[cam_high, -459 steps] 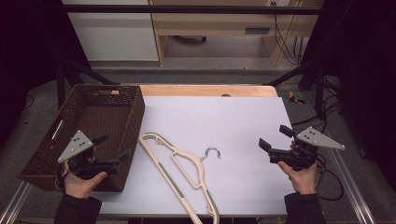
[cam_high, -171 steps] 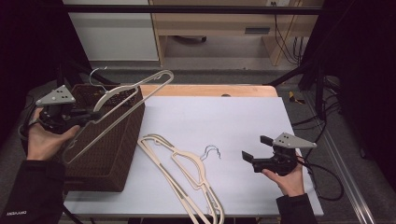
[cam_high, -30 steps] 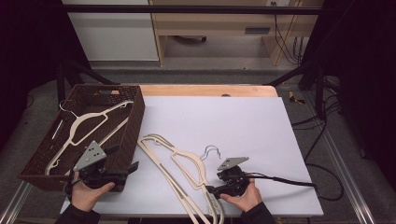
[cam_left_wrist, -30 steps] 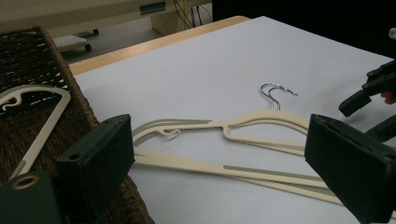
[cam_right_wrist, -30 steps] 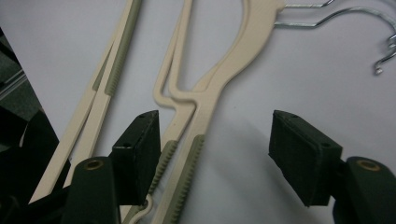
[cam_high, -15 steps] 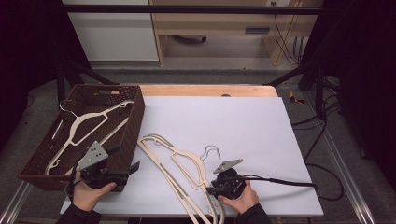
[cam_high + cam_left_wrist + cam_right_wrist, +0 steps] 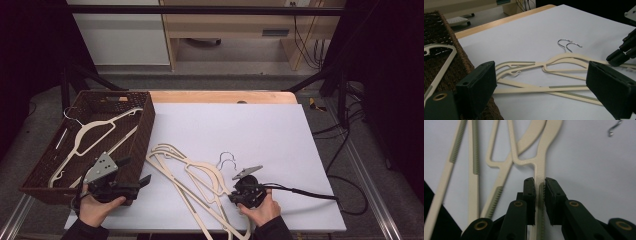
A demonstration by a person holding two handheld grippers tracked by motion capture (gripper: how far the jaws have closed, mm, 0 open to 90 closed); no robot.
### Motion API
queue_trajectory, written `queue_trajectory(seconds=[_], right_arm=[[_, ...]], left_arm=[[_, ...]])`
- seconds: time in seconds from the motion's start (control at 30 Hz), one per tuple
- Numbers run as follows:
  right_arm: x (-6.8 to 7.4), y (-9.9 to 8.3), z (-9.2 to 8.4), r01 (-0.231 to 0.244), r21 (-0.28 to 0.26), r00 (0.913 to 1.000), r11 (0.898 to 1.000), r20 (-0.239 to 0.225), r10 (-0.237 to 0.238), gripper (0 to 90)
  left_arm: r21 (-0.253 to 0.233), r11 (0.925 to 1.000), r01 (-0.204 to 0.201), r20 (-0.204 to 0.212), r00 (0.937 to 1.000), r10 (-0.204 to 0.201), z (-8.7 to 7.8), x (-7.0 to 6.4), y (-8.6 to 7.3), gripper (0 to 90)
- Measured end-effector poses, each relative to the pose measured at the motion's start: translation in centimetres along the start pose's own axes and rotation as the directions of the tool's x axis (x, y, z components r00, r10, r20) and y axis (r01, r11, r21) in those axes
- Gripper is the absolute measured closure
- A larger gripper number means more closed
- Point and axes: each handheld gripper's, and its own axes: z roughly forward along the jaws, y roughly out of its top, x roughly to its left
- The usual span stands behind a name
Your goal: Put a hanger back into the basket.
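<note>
Right gripper (image 7: 539,185) just closed, fingers (image 7: 529,192) pinching hanger (image 7: 541,167).

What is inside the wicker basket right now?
One cream hanger lies slantwise in the wicker basket, its metal hook toward the far corner. The left claw covers the basket's near corner.

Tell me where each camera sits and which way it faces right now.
High view: above the person's side, facing forward and down on the table; both hands, left claw, right claw.
Left gripper view: on the left claw, open, facing the hangers on the table.
Right gripper view: on the right claw, just closed on a hanger arm.
Shared: the hangers show in all three.
</note>
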Motion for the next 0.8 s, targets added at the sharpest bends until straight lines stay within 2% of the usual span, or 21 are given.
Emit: queue_trajectory(seconds=[0.1, 0.17, 0.27, 0.3, 0.37, 0.4, 0.43, 0.63, 0.7, 0.8], right_arm=[[-0.31, 0.03, 0.00, 0.029, 0.014, 0.9992, 0.999, 0.026, -0.029, 78.9], [-0.36, 0.00, 0.10, 0.052, 0.025, 0.9984, 0.998, 0.021, -0.053, 75.8], [-0.30, 0.00, 0.23, 0.058, 0.034, 0.9983, 0.998, -0.005, -0.058, 66.6], [-0.36, -0.01, 0.24, 0.078, 0.041, 0.9969, 0.996, -0.001, -0.078, 65.9], [-0.25, 0.03, 0.33, 0.094, 0.043, 0.9956, 0.995, 0.001, -0.094, 66.8], [-0.27, 0.07, 0.36, 0.101, 0.048, 0.9948, 0.994, 0.010, -0.102, 71.3], [-0.22, 0.09, 0.39, 0.096, 0.048, 0.9950, 0.994, 0.023, -0.097, 74.1], [-0.25, 0.10, 0.44, 0.095, 0.055, 0.9941, 0.994, 0.048, -0.097, 78.4], [-0.27, 0.27, 0.43, 0.063, 0.060, 0.9970, 0.996, 0.041, -0.065, 79.5], [-0.58, 0.41, 0.35, 0.055, 0.067, 0.9979, 0.996, 0.031, -0.058, 79.8]], left_arm=[[0.004, 1.0000, -0.002, 0.004, 1.0000, 0.002, 0.17, -0.14, -0.04, 9.2], [0.006, 1.0000, -0.004, 0.005, 1.0000, 0.004, 0.20, -0.19, -0.04, 9.2], [0.010, 0.9999, -0.010, 0.009, 0.9999, 0.010, 0.28, -0.29, -0.03, 9.2], [0.010, 0.9999, -0.009, 0.009, 0.9999, 0.009, 0.30, -0.29, -0.04, 9.3], [0.010, 0.9999, -0.008, 0.010, 0.9999, 0.008, 0.38, -0.32, -0.06, 9.4], [0.015, 0.9998, -0.010, 0.010, 0.9999, 0.010, 0.40, -0.33, -0.07, 9.4], [0.017, 0.9998, -0.011, 0.010, 0.9999, 0.011, 0.44, -0.36, -0.06, 9.4], [0.018, 0.9997, -0.018, 0.014, 0.9997, 0.018, 0.60, -0.64, 0.02, 9.6], [0.019, 0.9996, -0.019, 0.018, 0.9997, 0.018, 0.63, -0.73, 0.06, 9.6], [0.021, 0.9995, -0.023, 0.025, 0.9994, 0.022, 0.69, -0.88, 0.14, 9.6]])
